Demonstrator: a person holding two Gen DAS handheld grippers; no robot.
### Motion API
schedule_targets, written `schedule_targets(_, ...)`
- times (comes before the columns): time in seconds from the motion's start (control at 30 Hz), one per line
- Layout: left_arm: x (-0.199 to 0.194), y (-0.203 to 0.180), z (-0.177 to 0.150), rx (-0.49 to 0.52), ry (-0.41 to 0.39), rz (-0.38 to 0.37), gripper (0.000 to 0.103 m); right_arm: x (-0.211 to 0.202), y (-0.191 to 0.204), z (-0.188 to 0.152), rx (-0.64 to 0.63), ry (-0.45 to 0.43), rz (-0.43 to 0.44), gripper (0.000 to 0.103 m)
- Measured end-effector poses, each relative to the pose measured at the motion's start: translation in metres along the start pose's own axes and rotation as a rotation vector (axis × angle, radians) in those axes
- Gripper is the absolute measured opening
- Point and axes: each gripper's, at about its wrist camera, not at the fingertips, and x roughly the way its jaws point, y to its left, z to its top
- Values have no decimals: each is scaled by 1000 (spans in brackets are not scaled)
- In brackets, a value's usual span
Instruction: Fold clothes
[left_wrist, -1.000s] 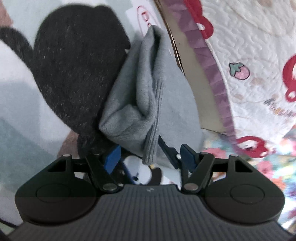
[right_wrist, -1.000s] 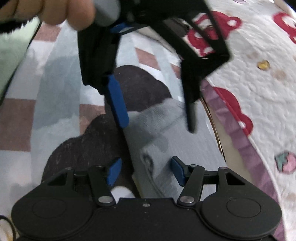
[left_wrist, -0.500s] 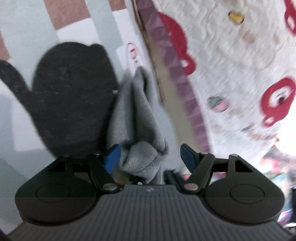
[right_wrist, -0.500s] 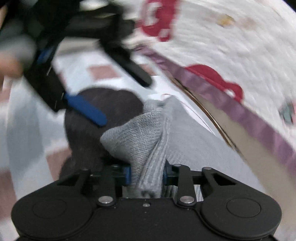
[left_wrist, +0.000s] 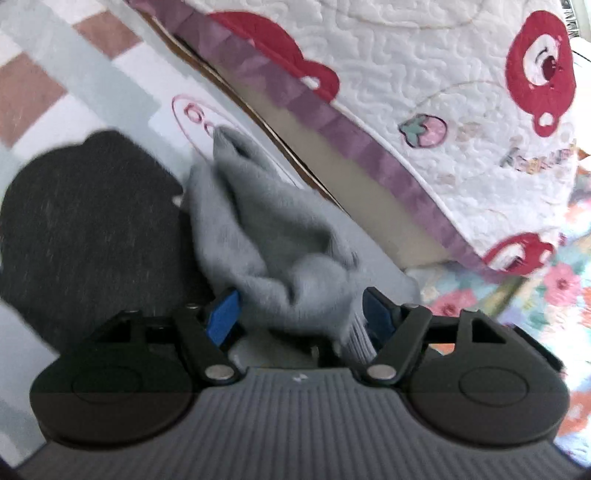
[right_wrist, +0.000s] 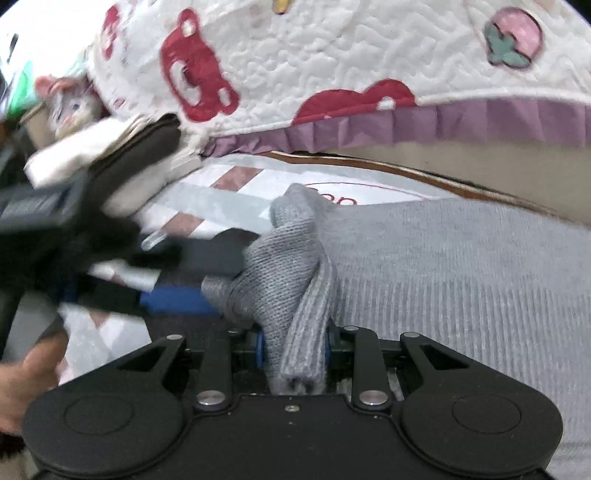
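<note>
A grey knit sweater (right_wrist: 461, 266) is being spread on the patterned rug (left_wrist: 74, 66) beside the quilted bed cover (right_wrist: 332, 55), with its ribbed cuff being pinched by the right hand-held gripper (right_wrist: 293, 349). A bunched fold is lying between the opening jaws of the left hand-held gripper (left_wrist: 299, 314), unpressed. A dark garment (left_wrist: 92, 221) is lying just beside the sweater.

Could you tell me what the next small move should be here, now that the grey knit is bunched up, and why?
Probably carry the gripped cuff across with the right gripper, laying it over the flat part of the grey sweater. Its jaws are clamped on the ribbed cuff, while the left gripper is opening its jaws and the bunched knit lies loose between them, so the right one alone controls the fold.
</note>
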Motion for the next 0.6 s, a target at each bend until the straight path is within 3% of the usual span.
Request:
schedule_targets(0.07, 14, 11, 5, -67, 24, -17, 83, 3, 14, -2, -115, 7, -36, 31)
schedule_targets(0.23, 19, 32, 10, -207, 55, -64, 87, 6, 29, -5, -249, 17, -86, 31)
schedule_targets(0.33, 19, 30, 11, -167, 60, -48, 62, 10, 38, -10, -340, 17, -132, 36)
schedule_targets(0.37, 19, 29, 11, -145, 65, -32, 46, 13, 42, -12, -362, 19, -141, 40)
schedule_targets(0.4, 19, 28, 11, -128, 61, -27, 42, 15, 45, -15, -383, 21, -150, 46)
schedule_targets(0.47, 20, 29, 12, -120, 52, -27, 39, 20, 45, -19, -401, 14, -172, 47)
schedule_targets(0.6, 11, 21, 15, -71, 30, -35, 34, 23, 41, -15, -358, 1, -185, 35)
